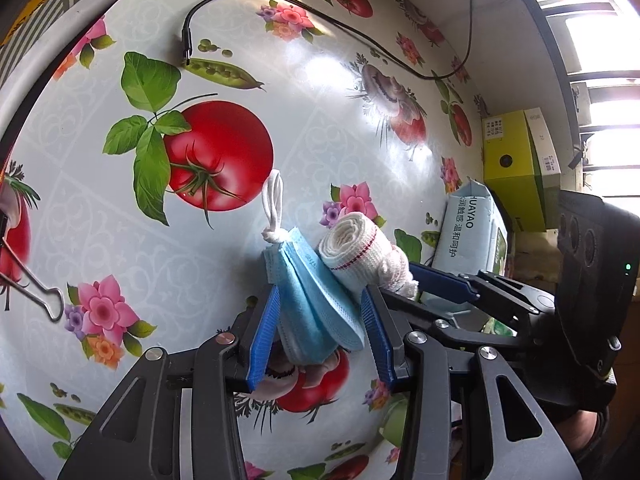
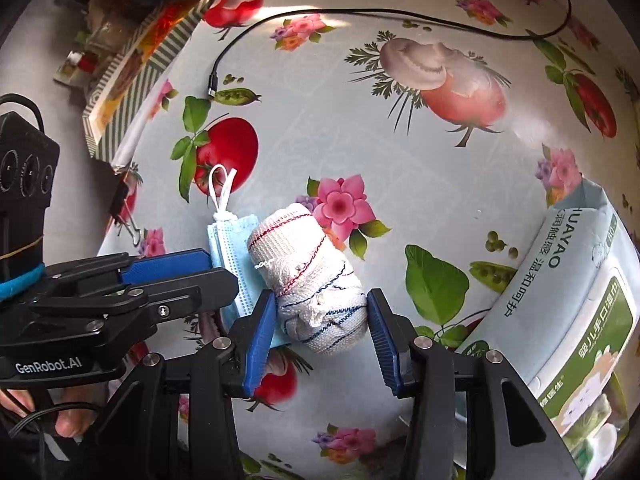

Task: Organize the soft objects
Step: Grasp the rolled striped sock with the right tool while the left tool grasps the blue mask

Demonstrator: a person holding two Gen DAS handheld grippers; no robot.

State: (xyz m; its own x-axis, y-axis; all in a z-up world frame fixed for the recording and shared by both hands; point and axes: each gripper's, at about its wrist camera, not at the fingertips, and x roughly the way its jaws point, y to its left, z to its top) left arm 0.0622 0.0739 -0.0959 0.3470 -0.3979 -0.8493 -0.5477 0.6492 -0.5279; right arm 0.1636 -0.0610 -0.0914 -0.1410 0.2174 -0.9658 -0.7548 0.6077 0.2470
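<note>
The left gripper [image 1: 322, 332] straddles the folded face mask [image 1: 310, 300], jaws wide; the right gripper [image 2: 322, 336] likewise brackets the bandage roll [image 2: 308, 280] touching the mask. Closing either could drag its neighbour.

A glossy printed vinyl tablecloth [image 1: 280, 128] carries a pleated light-blue nonwoven face mask [image 1: 308, 304] and a coarse white woven gauze bandage roll [image 2: 308, 276].
</note>
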